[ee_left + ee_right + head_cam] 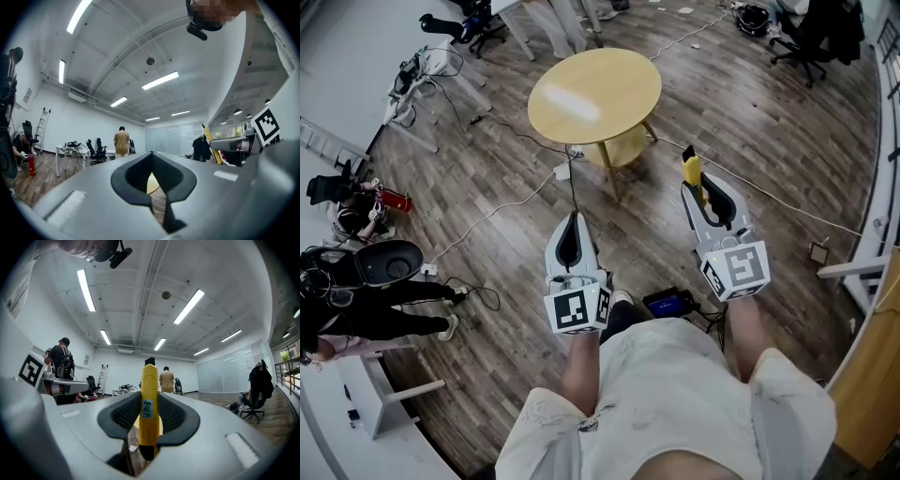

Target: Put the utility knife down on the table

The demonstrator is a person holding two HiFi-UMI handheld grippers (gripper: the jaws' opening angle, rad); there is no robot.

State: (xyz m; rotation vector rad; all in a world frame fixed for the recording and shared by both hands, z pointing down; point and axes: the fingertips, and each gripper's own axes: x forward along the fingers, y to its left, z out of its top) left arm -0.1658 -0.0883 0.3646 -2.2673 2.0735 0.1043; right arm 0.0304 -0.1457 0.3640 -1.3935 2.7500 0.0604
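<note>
Right hand-held gripper [703, 190], clamped on utility knife [149, 397]

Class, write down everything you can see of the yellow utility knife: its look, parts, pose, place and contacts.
The utility knife has a slim yellow, plastic-looking body with a black tip and a small label. The right hand-held gripper clamps its rear part between its jaws. The knife points forward, roughly level, in the air, short of the round table.

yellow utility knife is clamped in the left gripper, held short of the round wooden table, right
Wrong gripper: the yellow utility knife is clamped in the right gripper, as the right gripper view shows; the left gripper is shut and empty. It is held short of the round wooden table.
</note>
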